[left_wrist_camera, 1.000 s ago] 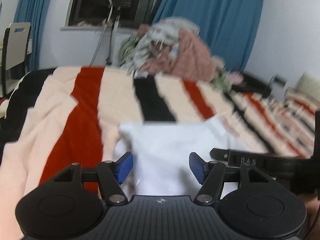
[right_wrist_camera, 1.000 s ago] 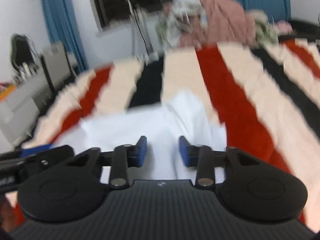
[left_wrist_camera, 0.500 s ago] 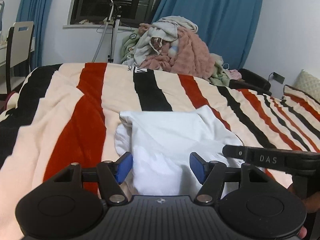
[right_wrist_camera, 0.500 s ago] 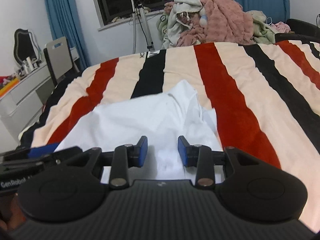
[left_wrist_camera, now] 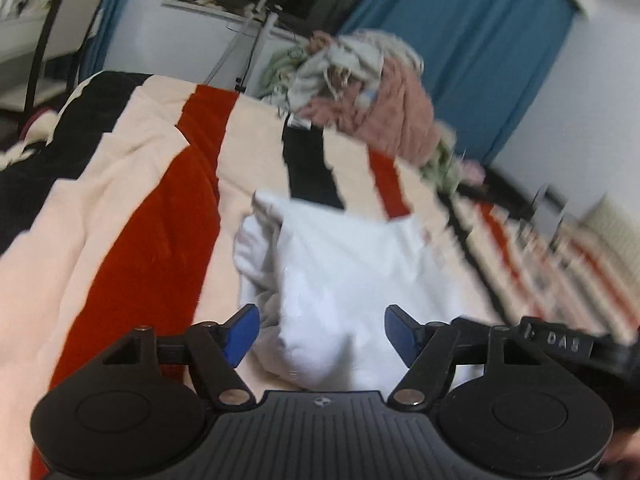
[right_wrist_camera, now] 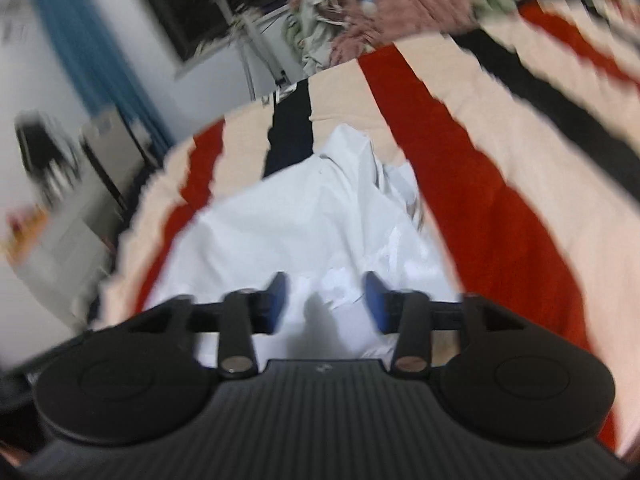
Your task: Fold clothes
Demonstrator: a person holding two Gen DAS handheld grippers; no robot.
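A white garment (left_wrist_camera: 344,272) lies folded on the striped bed blanket, also seen in the right wrist view (right_wrist_camera: 304,232). My left gripper (left_wrist_camera: 322,334) is open, its blue pads wide apart just above the garment's near edge, holding nothing. My right gripper (right_wrist_camera: 325,300) is open over the garment's near right part, with its shadow on the cloth, and holds nothing. Part of the right gripper's black body (left_wrist_camera: 568,348) shows at the right of the left wrist view. Both views are motion-blurred.
The red, black and cream striped blanket (left_wrist_camera: 160,216) covers the bed. A heap of pink and grey clothes (left_wrist_camera: 372,84) sits at the far end, before blue curtains (left_wrist_camera: 460,48). A chair (left_wrist_camera: 60,40) and a metal stand (left_wrist_camera: 256,36) stand at the far left.
Both grippers have tilted and shifted over the garment, and the views are now blurred. The right gripper's jaws have opened wider. The garment lies as before.
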